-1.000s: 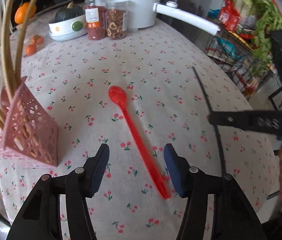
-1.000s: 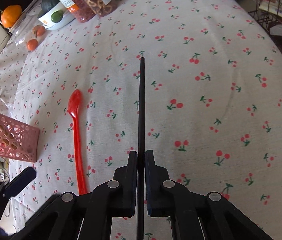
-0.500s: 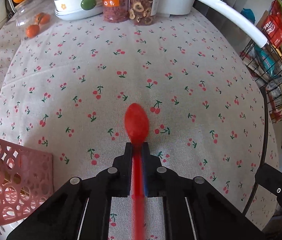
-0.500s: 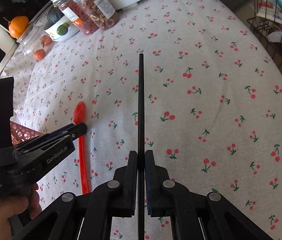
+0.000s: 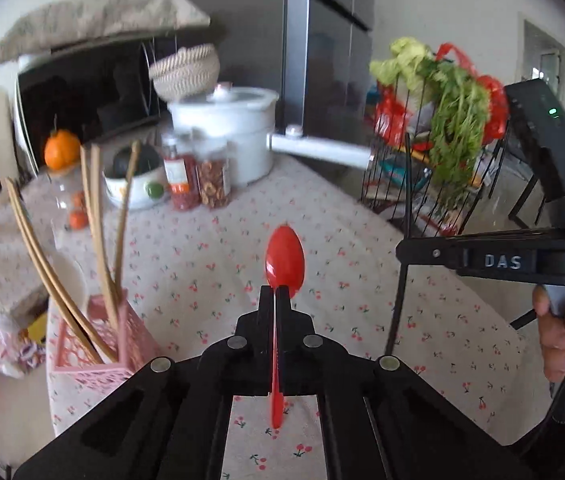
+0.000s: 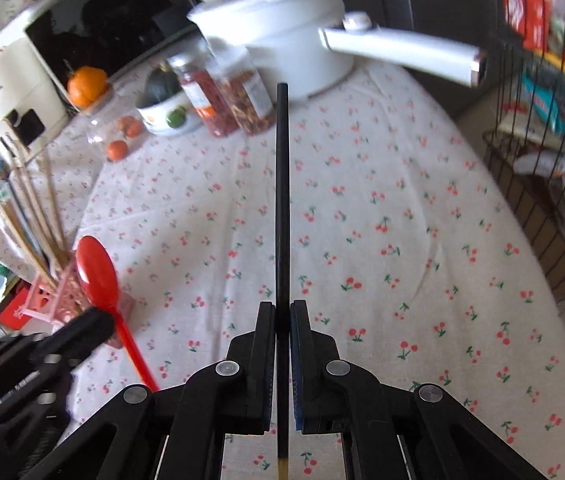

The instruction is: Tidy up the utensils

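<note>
The table (image 5: 422,320) has dropped below me: my left gripper (image 5: 277,294), clamped tight on the red spoon (image 5: 284,258), has lifted it clear, so the pink holder (image 5: 122,344) comes next. My right gripper (image 6: 282,312) pinches the black chopstick (image 6: 282,184) aloft.

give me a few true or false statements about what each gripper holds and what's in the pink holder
1. The left gripper is shut on the red plastic spoon. True.
2. The red plastic spoon lies flat on the cherry-print tablecloth. False: it is held up off the cloth.
3. The right gripper is shut on a thin black chopstick. True.
4. The pink perforated holder contains only spoons. False: it holds long wooden chopsticks.
5. The right gripper is open. False: its jaws pinch the black chopstick.
</note>
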A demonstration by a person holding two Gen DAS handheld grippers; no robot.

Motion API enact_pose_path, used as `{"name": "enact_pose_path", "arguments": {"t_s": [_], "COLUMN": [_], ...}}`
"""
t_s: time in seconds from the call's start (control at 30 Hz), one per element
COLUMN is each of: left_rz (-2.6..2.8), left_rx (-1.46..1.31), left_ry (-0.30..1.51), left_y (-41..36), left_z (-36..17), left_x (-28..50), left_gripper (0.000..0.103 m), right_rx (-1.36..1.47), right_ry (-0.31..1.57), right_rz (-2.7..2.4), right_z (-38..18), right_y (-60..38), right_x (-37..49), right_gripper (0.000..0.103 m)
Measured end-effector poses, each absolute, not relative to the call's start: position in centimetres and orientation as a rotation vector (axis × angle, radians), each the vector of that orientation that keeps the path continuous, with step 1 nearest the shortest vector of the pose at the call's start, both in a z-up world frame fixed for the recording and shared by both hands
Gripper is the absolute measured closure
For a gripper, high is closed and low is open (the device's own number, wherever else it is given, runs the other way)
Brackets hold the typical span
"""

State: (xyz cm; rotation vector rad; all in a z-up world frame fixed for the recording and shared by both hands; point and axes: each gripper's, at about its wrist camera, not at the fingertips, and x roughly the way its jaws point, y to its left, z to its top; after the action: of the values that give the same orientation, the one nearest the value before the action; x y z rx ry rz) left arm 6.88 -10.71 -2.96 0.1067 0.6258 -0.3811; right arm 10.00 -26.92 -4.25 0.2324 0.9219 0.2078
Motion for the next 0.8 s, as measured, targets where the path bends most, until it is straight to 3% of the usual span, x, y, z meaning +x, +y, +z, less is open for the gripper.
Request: {"name": "enact_pose_path", "arguments": {"t_s": [0.2, 0.43, 0.5, 0.57, 0.8], "left_rz": [-0.369, -0.451, -0.447, -0.419, -0.299], "left_rx": [0.049, 0.070, 0.090, 0.083, 0.049], "left_ry": [0.477, 0.786, 0.887, 0.959, 1.108], "left_y": [-6.9, -9.0, -10.5, -11.7, -14.6], "left_z": [1.5, -3.2, -5.4, -7.4, -12.6], "left_x": [4.7, 7.9, 9.4, 11.3, 20.1], "left_gripper": [0.103, 0.100, 0.087, 0.058, 0.054], "right_rx": [0.187, 0.174, 0.168, 0.170, 0.196], "right_ry": [0.776, 0.706, 0.713, 0.731, 0.791], "right_rz": [0.223, 0.222, 0.212, 0.204, 0.191], "right_z": [-0.1, 2.1, 2.0, 1.5, -0.4], "right_y": [-25.7, -25.5, -26.0, -26.8, -29.3], "right_x": [8.1, 8.2, 8.4, 8.5, 9.2], "right_gripper": [0.099, 0.099, 0.099, 0.099, 0.099]}}
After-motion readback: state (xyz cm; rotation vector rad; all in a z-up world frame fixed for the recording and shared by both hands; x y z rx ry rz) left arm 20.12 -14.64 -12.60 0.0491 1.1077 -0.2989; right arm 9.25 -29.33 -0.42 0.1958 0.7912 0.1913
